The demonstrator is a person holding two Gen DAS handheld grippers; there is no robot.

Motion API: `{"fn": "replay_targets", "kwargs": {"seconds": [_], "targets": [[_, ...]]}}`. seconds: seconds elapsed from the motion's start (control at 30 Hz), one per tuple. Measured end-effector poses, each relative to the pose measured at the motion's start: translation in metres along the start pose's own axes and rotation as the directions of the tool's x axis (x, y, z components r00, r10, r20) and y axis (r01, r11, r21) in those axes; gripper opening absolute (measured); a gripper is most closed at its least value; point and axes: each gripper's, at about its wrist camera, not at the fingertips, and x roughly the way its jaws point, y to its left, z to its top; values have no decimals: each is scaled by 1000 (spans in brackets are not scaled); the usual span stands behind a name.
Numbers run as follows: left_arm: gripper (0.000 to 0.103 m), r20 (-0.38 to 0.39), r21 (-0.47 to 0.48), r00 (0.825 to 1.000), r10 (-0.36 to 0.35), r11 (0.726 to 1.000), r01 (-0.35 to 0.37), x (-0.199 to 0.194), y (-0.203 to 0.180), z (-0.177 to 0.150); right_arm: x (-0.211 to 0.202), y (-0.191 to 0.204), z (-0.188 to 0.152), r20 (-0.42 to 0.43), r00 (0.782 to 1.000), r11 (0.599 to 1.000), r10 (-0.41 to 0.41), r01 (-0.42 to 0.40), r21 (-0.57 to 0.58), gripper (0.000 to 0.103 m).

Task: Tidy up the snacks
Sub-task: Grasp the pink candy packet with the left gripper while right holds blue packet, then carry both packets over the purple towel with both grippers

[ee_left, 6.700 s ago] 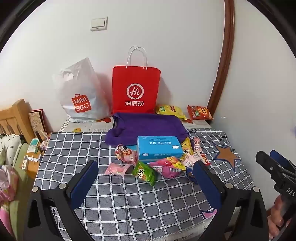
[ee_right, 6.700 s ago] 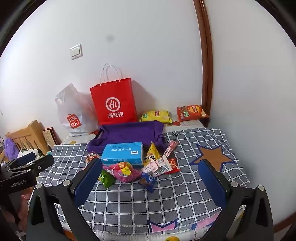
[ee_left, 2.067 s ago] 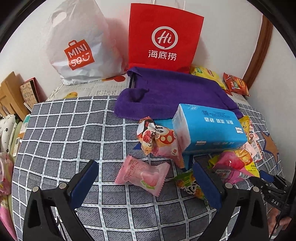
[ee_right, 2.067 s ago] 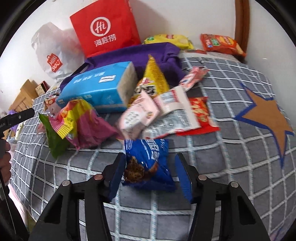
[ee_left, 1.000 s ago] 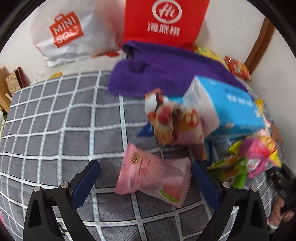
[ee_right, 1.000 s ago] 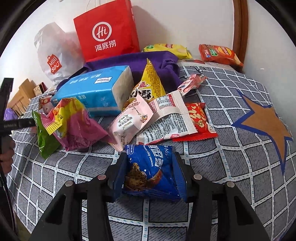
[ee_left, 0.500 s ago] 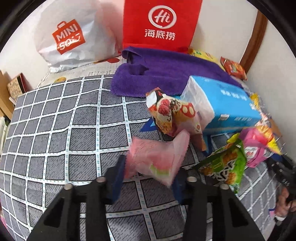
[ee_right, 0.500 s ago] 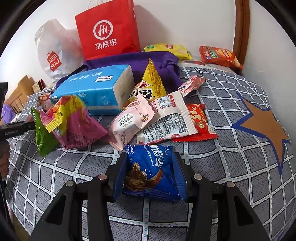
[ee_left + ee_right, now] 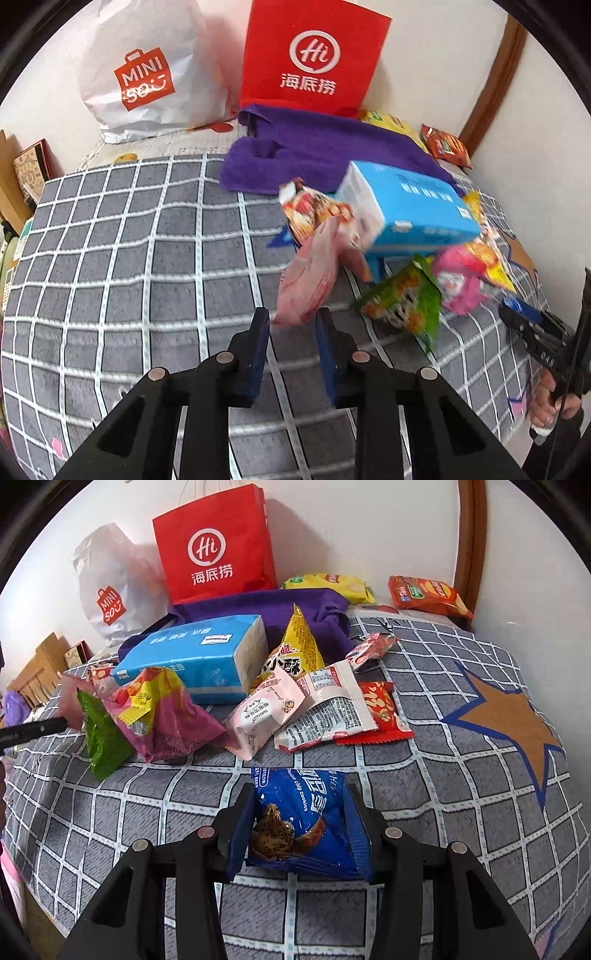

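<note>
Snacks in both grips — the pink packet (image 9: 310, 273) is pinched by its lower edge in the left gripper (image 9: 293, 325), standing up off the checked blanket (image 9: 129, 258), while the right gripper (image 9: 301, 819) is clamped on the blue cookie pack (image 9: 301, 812). The rest of the pile sits at twelve o'clock around the blue tissue pack (image 9: 192, 657). Pickup looks done; next, I'd judge, comes carrying both — perhaps toward the red paper bag (image 9: 218, 546) at eleven.

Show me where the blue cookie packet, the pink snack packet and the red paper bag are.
blue cookie packet (image 9: 299, 812): right wrist view, middle of its printed front.
pink snack packet (image 9: 308, 277): left wrist view, centre of the wrapper.
red paper bag (image 9: 214, 542): right wrist view, on the white logo.
</note>
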Motion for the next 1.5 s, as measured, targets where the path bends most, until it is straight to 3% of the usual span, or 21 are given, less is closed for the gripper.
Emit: {"fn": "replay_targets", "kwargs": {"seconds": [0.07,0.13,0.2,0.4,0.63,0.83,0.97,1.13,1.23,1.3,1.33,1.5], "targets": [[26,-11,7,1000,8,1000,-8,-1,-1,-6,-3,-1,-1,12,1000,1000,1,-1,2,47],[35,-20,12,999,29,1000,-28,1,-1,-8,-5,-2,-2,16,1000,1000,7,-7,8,47],[56,-13,9,999,34,999,-34,2,-1,-7,-8,-2,-2,22,1000,1000,8,-8,7,47],[66,7,72,1000,12,997,-12,8,-17,4,-11,-3,-1,31,999,1000,11,-12,11,47],[66,-15,86,997,-70,994,71,25,-32,14,-7,-4,0,23,1000,1000,12,-12,22,47],[66,-16,68,996,-92,993,92,34,-36,21,-8,-6,0,19,1000,999,11,-12,29,47],[40,-39,60,997,-66,996,69,37,-29,18,-17,-7,2,38,999,999,18,-20,37,47],[39,-50,35,996,-70,997,72,39,-23,12,-27,-3,3,55,998,999,25,-27,30,47],[54,-63,35,998,-32,999,34,46,-27,11,-30,0,4,57,998,999,24,-26,28,47],[48,-47,60,999,3,998,0,48,-31,10,-33,1,4,60,998,999,23,-24,25,47],[40,-43,67,999,1,998,2,47,-32,9,-36,1,4,63,998,999,21,-22,24,47],[38,-14,37,1000,-10,999,11,28,-26,6,-51,0,3,79,997,999,7,-10,33,47]]}}
